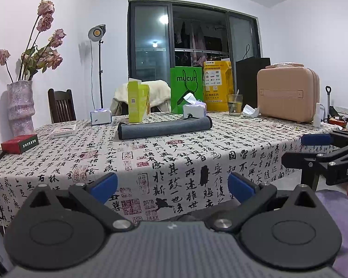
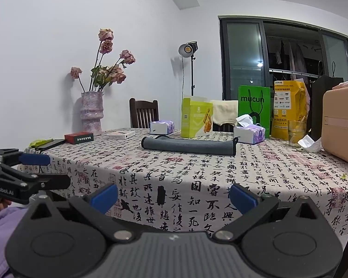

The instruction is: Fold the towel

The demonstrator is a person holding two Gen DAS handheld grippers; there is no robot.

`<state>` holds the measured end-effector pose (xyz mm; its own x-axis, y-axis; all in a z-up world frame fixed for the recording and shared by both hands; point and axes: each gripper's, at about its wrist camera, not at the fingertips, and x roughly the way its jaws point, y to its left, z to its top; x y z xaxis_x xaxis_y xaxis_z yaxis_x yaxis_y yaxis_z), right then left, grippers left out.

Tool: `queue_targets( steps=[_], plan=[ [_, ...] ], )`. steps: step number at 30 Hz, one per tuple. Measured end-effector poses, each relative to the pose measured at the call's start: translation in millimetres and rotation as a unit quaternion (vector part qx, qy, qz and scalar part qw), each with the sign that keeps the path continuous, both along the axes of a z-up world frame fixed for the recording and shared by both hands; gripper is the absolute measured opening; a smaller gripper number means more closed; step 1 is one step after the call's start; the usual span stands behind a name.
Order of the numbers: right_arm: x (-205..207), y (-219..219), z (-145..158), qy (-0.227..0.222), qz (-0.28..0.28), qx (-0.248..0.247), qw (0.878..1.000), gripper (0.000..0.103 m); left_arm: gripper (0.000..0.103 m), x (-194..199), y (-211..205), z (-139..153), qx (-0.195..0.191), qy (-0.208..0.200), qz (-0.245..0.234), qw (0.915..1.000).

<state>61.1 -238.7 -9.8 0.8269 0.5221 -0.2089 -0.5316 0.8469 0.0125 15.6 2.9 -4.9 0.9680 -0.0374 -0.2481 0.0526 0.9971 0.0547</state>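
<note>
The towel (image 1: 164, 127) lies well ahead of both grippers, far across the tabletop (image 1: 197, 157), its long axis running left to right across the line of reach. Left gripper (image 1: 172, 186) and right gripper (image 2: 174, 195) hang at the near edge, jaws apart and empty. Neither looks clearly nearer, though fisheye distortion makes that uncertain.

Vase of dried roses (image 1: 20, 106) at the table's corner; green bag (image 1: 186, 89) beside yellow bag (image 1: 217, 85); pink case (image 1: 287, 93).
</note>
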Motion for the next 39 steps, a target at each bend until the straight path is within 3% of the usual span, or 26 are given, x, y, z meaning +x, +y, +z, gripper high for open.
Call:
queue_targets(
  steps=[23,39],
  plan=[
    [0,-2,0,-0.005,-0.003,0.000,1.000,0.103,0.103,-1,0,-2,0.003,-0.003,-0.001,1.0000],
    [-7,-1,9,-0.021,0.004,0.003,1.000,0.103,0.103,-6,7,11,-0.003,-0.020,-0.005,0.9998]
  ],
)
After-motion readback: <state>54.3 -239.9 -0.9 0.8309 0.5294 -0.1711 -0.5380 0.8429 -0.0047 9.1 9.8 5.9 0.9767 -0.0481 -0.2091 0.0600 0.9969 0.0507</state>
